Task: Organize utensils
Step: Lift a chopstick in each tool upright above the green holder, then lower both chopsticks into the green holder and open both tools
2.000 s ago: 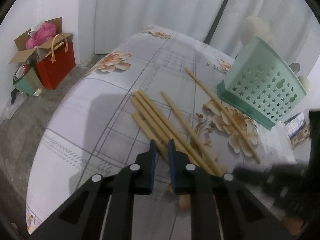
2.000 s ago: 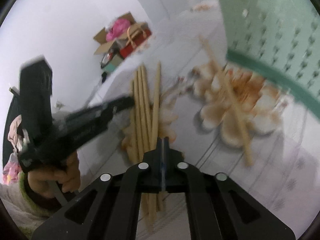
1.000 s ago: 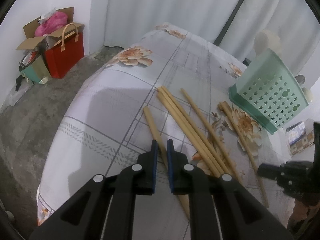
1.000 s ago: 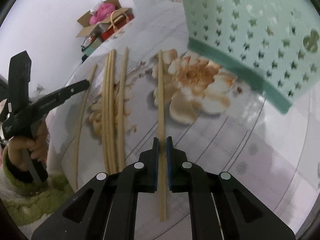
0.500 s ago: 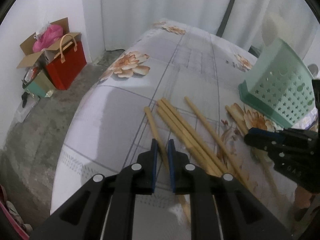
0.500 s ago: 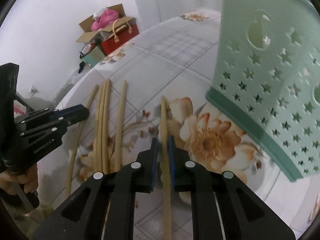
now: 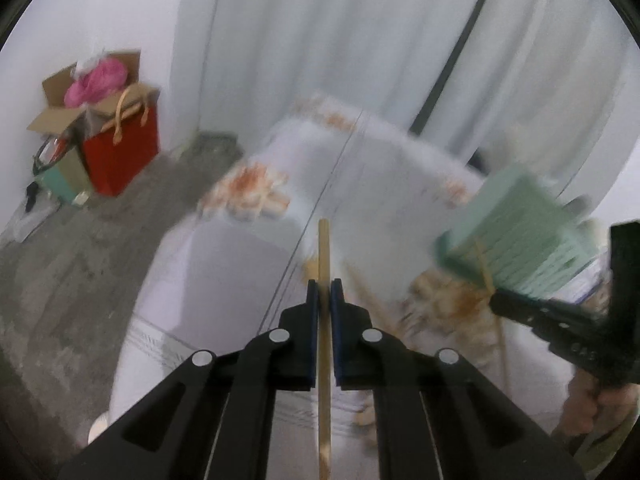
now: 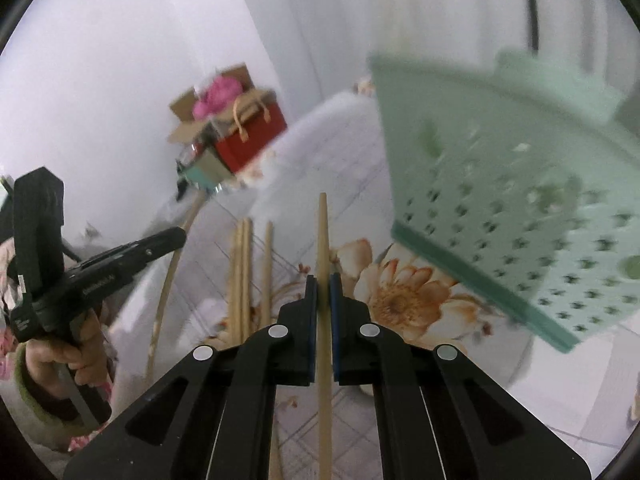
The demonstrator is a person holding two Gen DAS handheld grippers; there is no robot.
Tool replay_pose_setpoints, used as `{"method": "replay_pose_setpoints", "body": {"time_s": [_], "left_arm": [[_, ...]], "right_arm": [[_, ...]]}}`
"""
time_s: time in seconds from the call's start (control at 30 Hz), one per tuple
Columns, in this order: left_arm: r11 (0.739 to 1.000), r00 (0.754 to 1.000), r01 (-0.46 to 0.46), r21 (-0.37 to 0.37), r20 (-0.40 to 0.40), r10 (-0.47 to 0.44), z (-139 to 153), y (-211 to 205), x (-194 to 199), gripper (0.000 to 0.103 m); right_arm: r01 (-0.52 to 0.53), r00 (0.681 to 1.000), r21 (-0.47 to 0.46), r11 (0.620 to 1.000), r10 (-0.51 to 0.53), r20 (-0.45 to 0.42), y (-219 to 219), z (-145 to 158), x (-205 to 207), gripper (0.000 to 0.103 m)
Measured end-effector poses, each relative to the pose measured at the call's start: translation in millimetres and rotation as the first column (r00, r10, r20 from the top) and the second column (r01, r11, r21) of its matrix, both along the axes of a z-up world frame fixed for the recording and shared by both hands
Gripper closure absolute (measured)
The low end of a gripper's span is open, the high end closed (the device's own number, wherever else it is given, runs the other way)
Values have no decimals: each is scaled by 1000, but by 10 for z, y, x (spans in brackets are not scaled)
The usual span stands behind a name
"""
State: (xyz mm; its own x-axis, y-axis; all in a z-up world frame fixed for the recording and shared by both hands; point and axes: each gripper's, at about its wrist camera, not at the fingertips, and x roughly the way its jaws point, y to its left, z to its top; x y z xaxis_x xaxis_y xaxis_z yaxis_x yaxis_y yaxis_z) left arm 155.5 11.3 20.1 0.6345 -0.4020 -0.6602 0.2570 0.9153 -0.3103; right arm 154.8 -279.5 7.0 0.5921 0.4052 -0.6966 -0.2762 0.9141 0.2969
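My left gripper (image 7: 324,286) is shut on a wooden chopstick (image 7: 323,248) that runs straight out between its pads, lifted off the flowered tablecloth (image 7: 248,256). My right gripper (image 8: 323,282) is shut on another wooden chopstick (image 8: 322,232), also raised above the cloth. Several more chopsticks (image 8: 244,268) lie side by side on the table to the left of it. The mint-green perforated utensil basket (image 8: 500,184) stands close on the right, seen also as the basket (image 7: 516,232) in the blurred left wrist view. The other gripper (image 8: 120,264) shows at the left with its chopstick (image 8: 176,256).
On the floor at the far left are a red bag (image 7: 120,152) and an open cardboard box (image 7: 68,104) with pink stuff. White curtains (image 7: 360,40) hang behind the table. A hand (image 8: 72,356) in a green-cuffed sleeve grips the other tool.
Both grippers have closed on a chopstick each and lifted it off the cloth. Both views have risen and tilted up, and the basket now looms larger on the right.
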Motion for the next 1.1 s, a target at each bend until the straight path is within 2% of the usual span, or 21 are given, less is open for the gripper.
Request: {"method": "replay_pose_setpoints", "body": {"time_s": [0.13,0.3,0.47,0.53,0.77,0.87,0.97,1.03,1.1], "left_arm": [[996,992,49,-77,122,-39,388,39,-186,98],[978,967,119,-169,242,-76,865,22,-278,98],[960,938,184,-210,331,-107,1279,-107,-225,98],[945,925,220,-243,358,-124,1439,-157,-180,98],[886,860,344,-311,483,-165,2024,-469,28,98],[868,843,368,-334,514,-160,2148,-645,174,98],[847,846,386,-365,507,-166,2150,-827,297,98],[842,850,390,-372,497,-173,2111,-953,384,98],[848,856,386,-363,485,-182,2016,-1110,470,98]], "right_arm": [[27,997,46,999,-30,75,-203,214,-242,99],[71,987,100,992,-84,134,-378,356,-402,99],[114,974,139,984,-138,180,-594,465,-560,99],[128,969,146,981,-155,195,-674,505,-593,99],[155,957,162,974,-189,219,-769,581,-664,99],[161,955,165,973,-195,222,-754,586,-699,99],[166,953,166,972,-202,227,-753,606,-724,99],[169,951,169,971,-205,229,-762,630,-738,99],[172,951,169,971,-208,230,-776,631,-742,99]]}}
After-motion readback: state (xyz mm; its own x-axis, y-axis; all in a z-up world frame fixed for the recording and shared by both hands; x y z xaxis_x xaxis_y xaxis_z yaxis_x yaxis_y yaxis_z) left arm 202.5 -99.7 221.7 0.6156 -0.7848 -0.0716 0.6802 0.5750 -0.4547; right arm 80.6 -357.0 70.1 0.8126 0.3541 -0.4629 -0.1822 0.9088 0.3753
